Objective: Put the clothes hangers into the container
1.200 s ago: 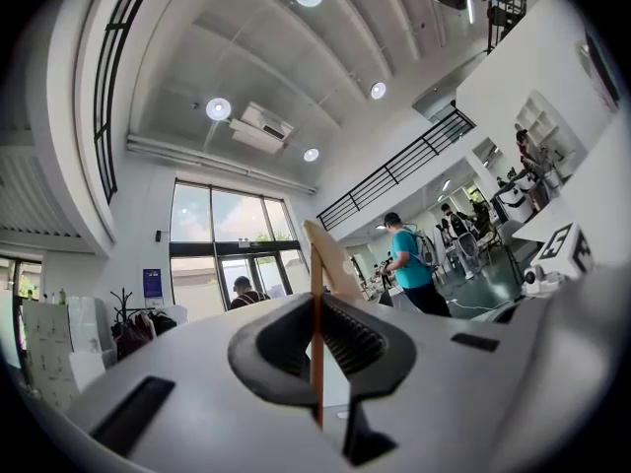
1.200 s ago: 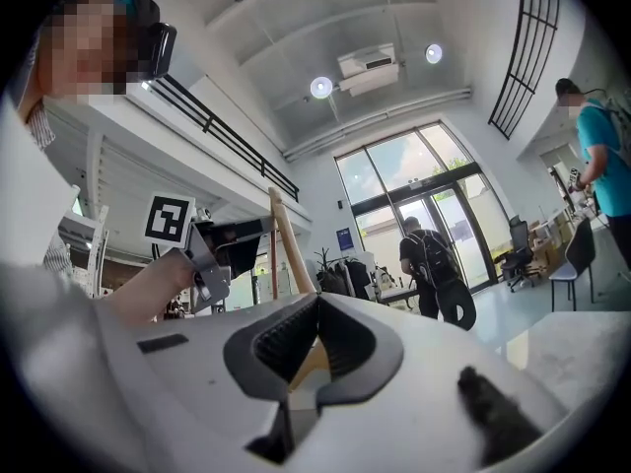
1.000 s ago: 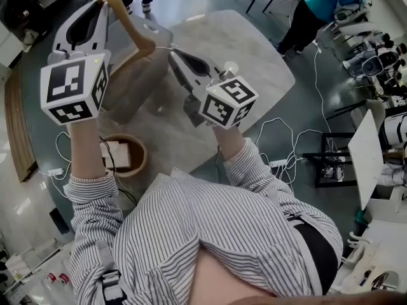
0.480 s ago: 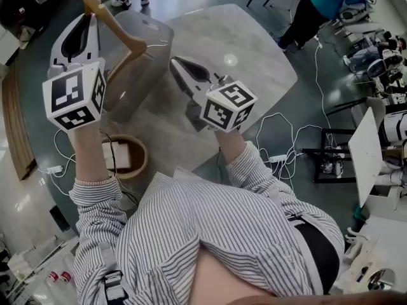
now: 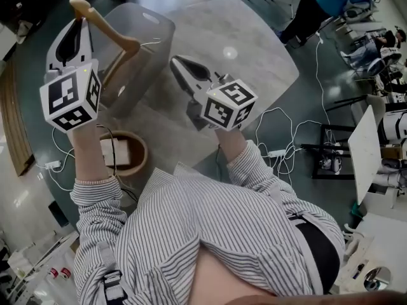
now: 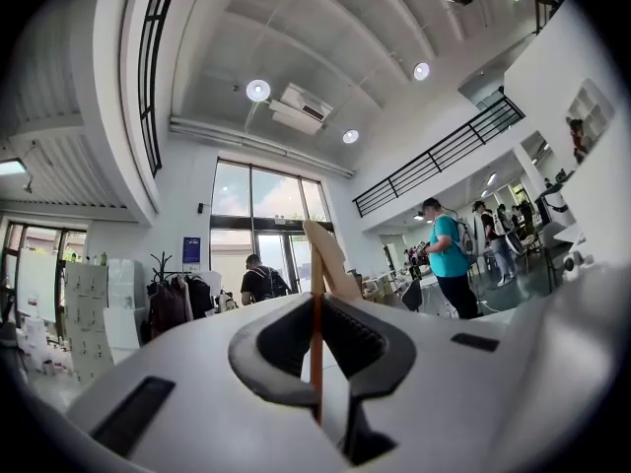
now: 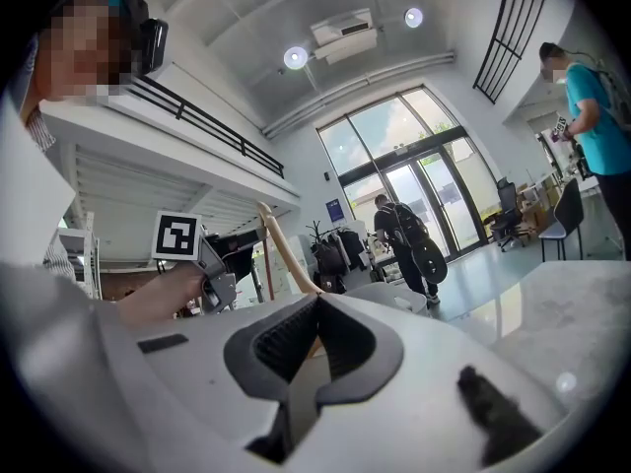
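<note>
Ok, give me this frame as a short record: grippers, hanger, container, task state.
left gripper: shut on the hanger, gripping near one end
right gripper: jaws together beside the wire hook; whether they pinch it cannot be made out
hanger: wooden, held tilted over the container
container: translucent bin on the table
task state: hanger not yet released

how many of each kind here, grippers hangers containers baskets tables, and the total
grippers: 2, left gripper and right gripper
hanger: 1
container: 1
basket: 1
table: 1
total: 6
</note>
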Action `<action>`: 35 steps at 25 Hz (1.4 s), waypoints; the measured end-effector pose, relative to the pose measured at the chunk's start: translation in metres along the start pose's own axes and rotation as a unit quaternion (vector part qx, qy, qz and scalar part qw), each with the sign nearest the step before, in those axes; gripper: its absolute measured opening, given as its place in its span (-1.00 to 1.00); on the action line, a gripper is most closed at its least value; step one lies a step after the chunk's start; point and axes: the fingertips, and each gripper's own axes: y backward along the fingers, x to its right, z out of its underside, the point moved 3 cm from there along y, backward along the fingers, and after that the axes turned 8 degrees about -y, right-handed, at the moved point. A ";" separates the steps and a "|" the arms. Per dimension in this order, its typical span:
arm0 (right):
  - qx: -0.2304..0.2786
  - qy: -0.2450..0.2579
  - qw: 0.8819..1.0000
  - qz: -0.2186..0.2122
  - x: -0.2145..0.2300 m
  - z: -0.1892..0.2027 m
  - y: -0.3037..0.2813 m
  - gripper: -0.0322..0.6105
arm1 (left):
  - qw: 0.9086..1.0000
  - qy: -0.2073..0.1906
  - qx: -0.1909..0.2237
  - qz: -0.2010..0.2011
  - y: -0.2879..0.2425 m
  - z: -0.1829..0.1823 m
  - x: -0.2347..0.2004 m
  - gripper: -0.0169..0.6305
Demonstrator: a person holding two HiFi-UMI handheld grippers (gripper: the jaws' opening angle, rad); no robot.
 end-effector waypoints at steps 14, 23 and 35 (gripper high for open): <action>-0.015 -0.007 1.000 0.007 0.006 0.013 0.001 -0.85 | 0.998 -0.026 -0.039 0.030 0.000 0.034 0.024 -0.85; -0.015 -0.008 1.000 0.009 0.008 0.014 0.006 -0.85 | 0.996 -0.021 -0.063 0.062 0.001 0.049 0.046 -0.85; -0.021 0.006 1.000 -0.001 -0.011 0.019 0.003 -0.85 | 0.986 -0.042 -0.082 0.138 0.017 0.053 0.088 -0.85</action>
